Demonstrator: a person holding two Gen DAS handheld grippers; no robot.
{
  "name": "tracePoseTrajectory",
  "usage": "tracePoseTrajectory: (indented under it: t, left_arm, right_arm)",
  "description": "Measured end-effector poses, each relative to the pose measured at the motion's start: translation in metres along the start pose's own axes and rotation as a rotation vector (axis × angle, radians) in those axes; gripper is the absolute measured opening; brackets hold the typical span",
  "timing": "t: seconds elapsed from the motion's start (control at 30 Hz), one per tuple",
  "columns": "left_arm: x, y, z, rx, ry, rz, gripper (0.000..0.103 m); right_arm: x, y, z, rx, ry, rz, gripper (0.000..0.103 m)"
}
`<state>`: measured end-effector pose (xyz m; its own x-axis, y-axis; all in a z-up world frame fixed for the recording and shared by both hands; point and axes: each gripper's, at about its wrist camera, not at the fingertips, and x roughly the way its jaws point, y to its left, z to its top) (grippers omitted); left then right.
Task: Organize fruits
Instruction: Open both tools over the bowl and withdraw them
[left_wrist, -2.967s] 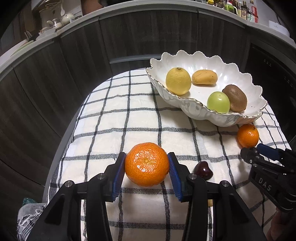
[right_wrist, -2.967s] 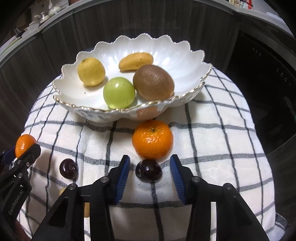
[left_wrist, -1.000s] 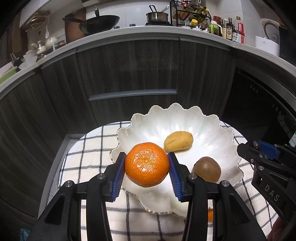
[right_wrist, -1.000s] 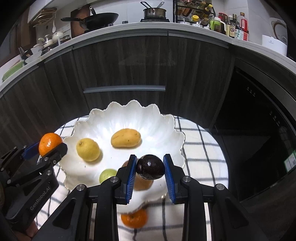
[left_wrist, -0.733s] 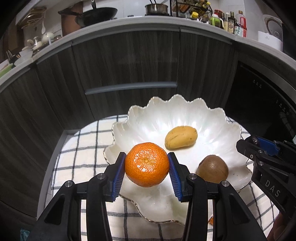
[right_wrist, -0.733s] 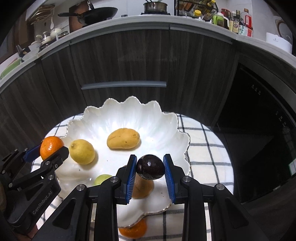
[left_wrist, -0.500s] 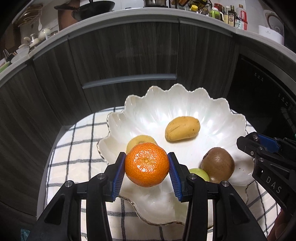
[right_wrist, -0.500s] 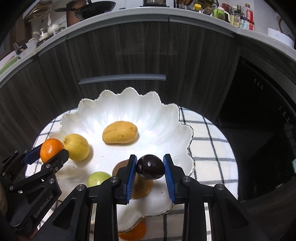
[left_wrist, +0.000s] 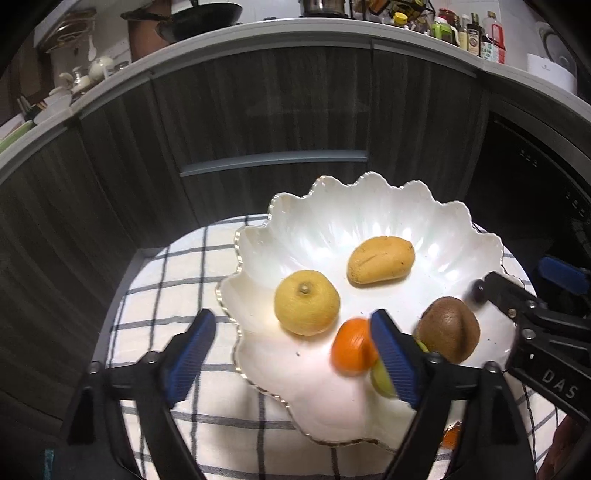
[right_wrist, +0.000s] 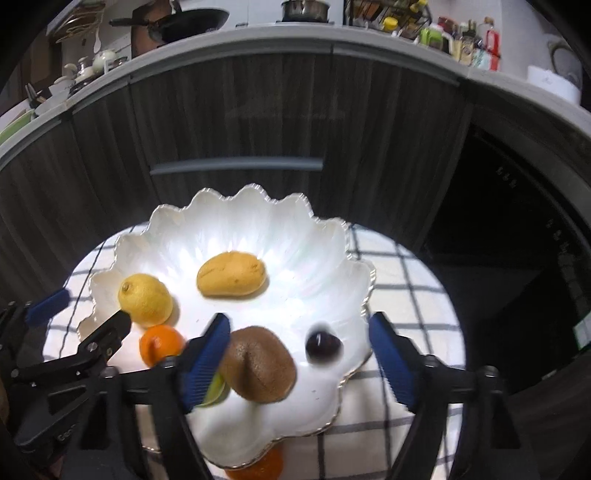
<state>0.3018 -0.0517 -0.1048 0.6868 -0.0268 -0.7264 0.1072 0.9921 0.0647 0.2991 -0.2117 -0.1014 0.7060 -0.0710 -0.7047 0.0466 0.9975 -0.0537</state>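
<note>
Over the white bowl (left_wrist: 369, 206), both hand-held grippers, left (left_wrist: 291, 354) and right (right_wrist: 297, 358), are opening, dropping a tangerine (left_wrist: 351, 347) and dark plum (right_wrist: 324, 345) inside, while one orange (right_wrist: 258, 467) waits at six o'clock outside.

Checked cloth (left_wrist: 177, 280) over the table, dark wood-grain cabinet fronts (left_wrist: 258, 110) behind, grey drawer handle (left_wrist: 273, 162), grey countertop (right_wrist: 229, 40), black wok (right_wrist: 184, 18), steel pot (right_wrist: 304, 9), bottles (left_wrist: 476, 35) at right.
</note>
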Motion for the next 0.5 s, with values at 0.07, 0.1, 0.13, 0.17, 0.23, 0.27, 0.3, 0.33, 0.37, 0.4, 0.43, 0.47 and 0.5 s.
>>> tracePoseTrajectory:
  t: [0.07,0.1,0.13,0.17,0.23,0.27,0.3,0.33,0.37,0.4,0.43,0.47,0.5]
  left_arm:
    - [-0.005,0.002,0.001,-0.004,-0.009,0.009,0.089]
    - [-0.006,0.002,0.001,-0.006,-0.010,0.014,0.091]
    - [-0.008,0.003,0.001,-0.009,-0.015,0.019,0.093]
    - [-0.012,0.004,0.002,-0.012,-0.024,0.020,0.094]
    - [-0.018,0.006,0.002,-0.011,-0.039,0.030,0.098]
    - [-0.022,0.007,0.002,-0.012,-0.050,0.034,0.099]
    - [-0.026,0.008,0.002,-0.014,-0.060,0.037,0.102]
    - [-0.029,0.009,0.002,-0.016,-0.068,0.039,0.103]
    - [-0.033,0.010,0.002,-0.017,-0.075,0.040,0.103]
    - [-0.038,0.011,0.001,-0.017,-0.079,0.041,0.103]
    - [-0.041,0.011,0.001,-0.015,-0.081,0.042,0.103]
    - [-0.044,0.012,0.000,-0.015,-0.082,0.045,0.103]
    - [-0.048,0.012,-0.001,-0.016,-0.083,0.048,0.103]
  right_arm:
    - [-0.003,-0.001,0.001,0.003,-0.003,-0.003,0.081]
    - [-0.005,-0.001,0.002,0.005,-0.006,-0.006,0.081]
    - [-0.007,-0.001,0.002,0.005,-0.009,-0.008,0.081]
    - [-0.009,-0.001,0.002,0.007,-0.013,-0.007,0.081]
    - [-0.014,-0.002,0.002,0.016,-0.021,-0.004,0.083]
    - [-0.017,-0.002,0.002,0.022,-0.027,0.000,0.086]
    - [-0.020,-0.003,0.002,0.026,-0.033,0.001,0.087]
    - [-0.024,-0.003,0.001,0.031,-0.040,0.001,0.087]
    - [-0.026,-0.003,0.001,0.032,-0.044,0.002,0.087]
    - [-0.030,-0.003,0.000,0.034,-0.048,0.005,0.087]
    - [-0.033,-0.002,-0.001,0.036,-0.053,0.005,0.087]
    - [-0.036,-0.002,-0.002,0.038,-0.056,0.004,0.087]
    - [-0.039,-0.001,-0.003,0.041,-0.060,0.002,0.087]
